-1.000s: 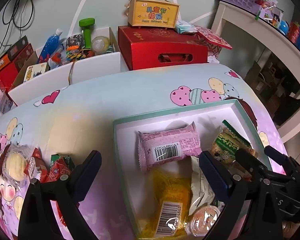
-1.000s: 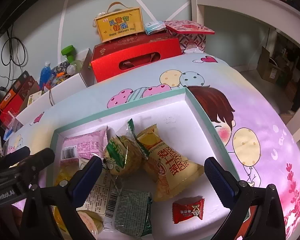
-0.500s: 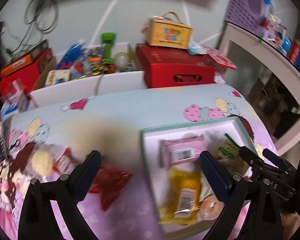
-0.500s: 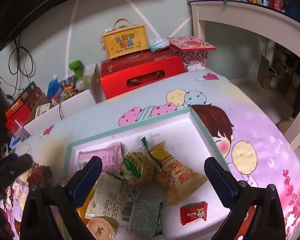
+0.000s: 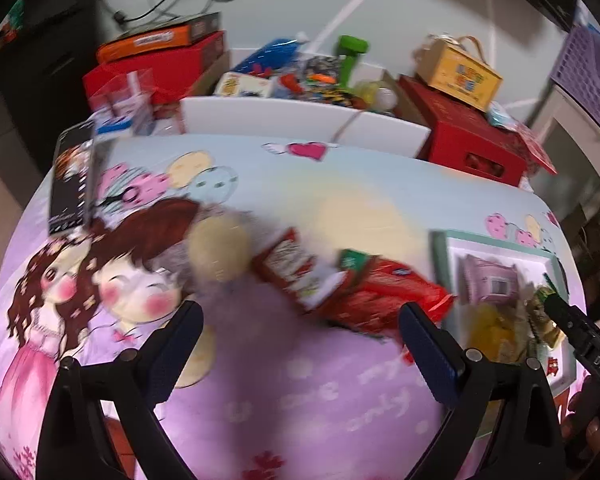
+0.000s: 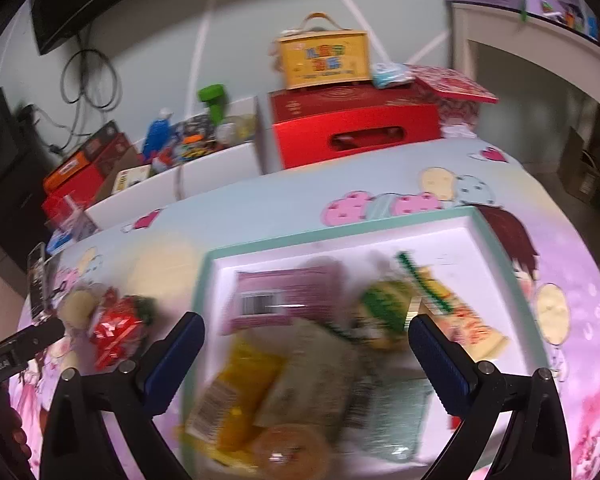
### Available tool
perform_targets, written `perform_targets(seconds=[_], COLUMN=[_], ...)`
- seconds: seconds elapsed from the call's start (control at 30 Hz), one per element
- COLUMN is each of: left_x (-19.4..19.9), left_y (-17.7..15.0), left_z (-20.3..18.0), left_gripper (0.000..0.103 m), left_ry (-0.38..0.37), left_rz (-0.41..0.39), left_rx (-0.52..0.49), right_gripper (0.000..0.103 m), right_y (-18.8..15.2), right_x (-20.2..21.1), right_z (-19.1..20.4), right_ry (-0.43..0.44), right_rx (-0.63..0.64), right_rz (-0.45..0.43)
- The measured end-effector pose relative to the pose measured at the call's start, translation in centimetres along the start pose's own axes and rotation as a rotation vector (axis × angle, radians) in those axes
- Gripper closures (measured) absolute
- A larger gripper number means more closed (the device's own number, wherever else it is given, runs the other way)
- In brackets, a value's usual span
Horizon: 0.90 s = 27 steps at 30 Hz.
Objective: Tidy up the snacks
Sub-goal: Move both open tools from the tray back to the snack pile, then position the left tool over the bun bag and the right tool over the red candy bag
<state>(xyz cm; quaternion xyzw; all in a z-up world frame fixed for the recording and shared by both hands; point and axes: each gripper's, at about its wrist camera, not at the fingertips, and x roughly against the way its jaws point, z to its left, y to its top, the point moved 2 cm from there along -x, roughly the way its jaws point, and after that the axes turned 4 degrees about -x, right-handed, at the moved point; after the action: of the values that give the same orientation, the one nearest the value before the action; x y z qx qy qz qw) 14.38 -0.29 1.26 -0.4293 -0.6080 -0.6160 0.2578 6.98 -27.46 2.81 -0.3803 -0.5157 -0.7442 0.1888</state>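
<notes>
A white tray with a green rim (image 6: 340, 236) holds several snack packets, among them a pink one (image 6: 284, 296) and a yellow one (image 6: 236, 404). It shows at the right of the left wrist view (image 5: 440, 240). Loose snacks lie left of it on the cartoon tablecloth: a red packet (image 5: 388, 300), a red-and-white packet (image 5: 292, 268) and a round pale bun (image 5: 218, 248). My left gripper (image 5: 300, 352) is open and empty, above the cloth in front of these snacks. My right gripper (image 6: 306, 364) is open and empty over the tray's near half.
A black phone (image 5: 70, 184) lies at the table's far left. Behind the table stand a white bin of toys (image 5: 300, 116), a red box (image 6: 356, 132) with a yellow carry box (image 6: 324, 60) on top, and stacked red boxes (image 5: 156, 64).
My left gripper has swung left, away from the tray and over to the loose snacks. My right gripper has shifted left over the tray. Both views are motion-blurred.
</notes>
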Motion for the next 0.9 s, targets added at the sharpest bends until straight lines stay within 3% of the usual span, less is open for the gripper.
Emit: perform_targets(seconds=[0.53, 0.9], left_x=[0.3, -1.6], left_y=[-2.5, -1.4], left_z=[6.8, 7.4], left_gripper=[0.005, 0.005], left_ry=[0.029, 0.007], left_rz=[0.026, 0.044], left_rx=[0.145, 0.154], right_gripper=[0.0, 0.0], right_y=[-2.6, -3.5], right_x=[-0.8, -2.3], right_z=[9.6, 11.5], right_ry=[0.138, 0.15], right_rx=[0.146, 0.179], right_rz=[0.036, 0.072])
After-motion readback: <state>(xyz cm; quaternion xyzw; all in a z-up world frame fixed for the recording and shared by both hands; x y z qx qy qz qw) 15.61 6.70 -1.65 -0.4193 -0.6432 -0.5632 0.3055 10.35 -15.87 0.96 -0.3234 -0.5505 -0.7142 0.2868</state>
